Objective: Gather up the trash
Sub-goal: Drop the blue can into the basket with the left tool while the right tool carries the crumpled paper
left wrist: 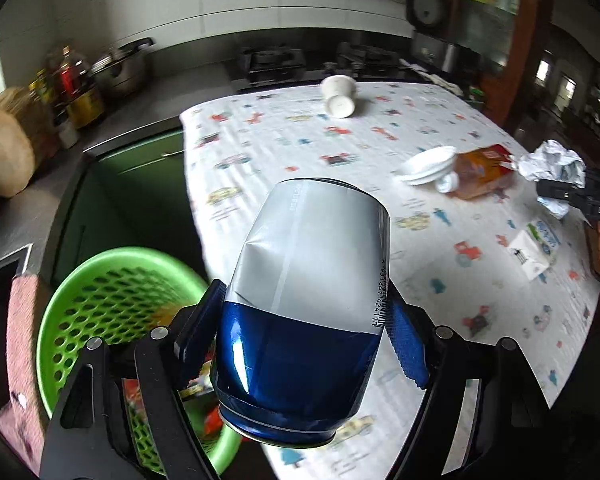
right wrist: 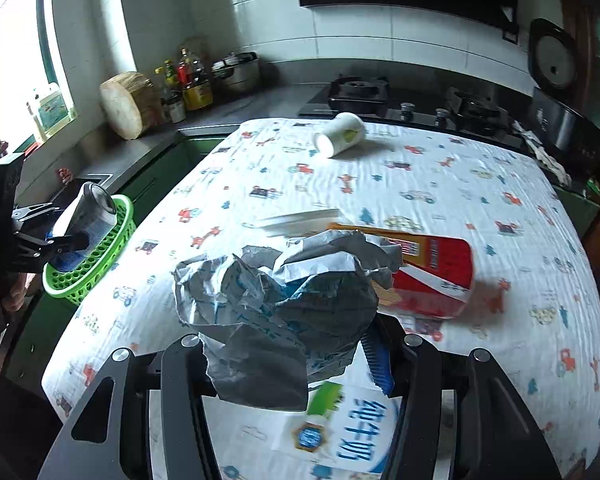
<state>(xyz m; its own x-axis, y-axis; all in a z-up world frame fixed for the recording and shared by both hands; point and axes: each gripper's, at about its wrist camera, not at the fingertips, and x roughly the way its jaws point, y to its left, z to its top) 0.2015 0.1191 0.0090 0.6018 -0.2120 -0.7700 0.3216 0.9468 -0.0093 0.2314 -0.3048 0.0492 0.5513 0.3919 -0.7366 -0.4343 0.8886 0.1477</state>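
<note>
The can (left wrist: 304, 304) is sitting pinched between the blue pads of the left gripper (left wrist: 304, 332), its long axis running away from the camera and its blue base nearest the lens; one side is dented. In the left wrist view the green basket (left wrist: 80, 304) is lying below and to the left of the can, off the edge of the table (left wrist: 260, 152), so the drop is likely turning on a short swing leftward and down. Some wrappers are already showing inside the basket. Far to the right, the right gripper (left wrist: 572, 196) is holding crumpled paper (left wrist: 552, 164).

In the right wrist view the right gripper (right wrist: 284, 344) is closing on that paper (right wrist: 276, 288), which is filling the gap between its fingers. The basket (right wrist: 92, 256) is lying well off to the left at the table's near corner, with the left gripper (right wrist: 66, 236) and can (right wrist: 88, 212) hanging just over it. The left hand is clearly the nearer one. A bottle (right wrist: 428, 272), cup (right wrist: 340, 134), lids (right wrist: 300, 218) and a carton (right wrist: 340, 436) are lying on the table.
</note>
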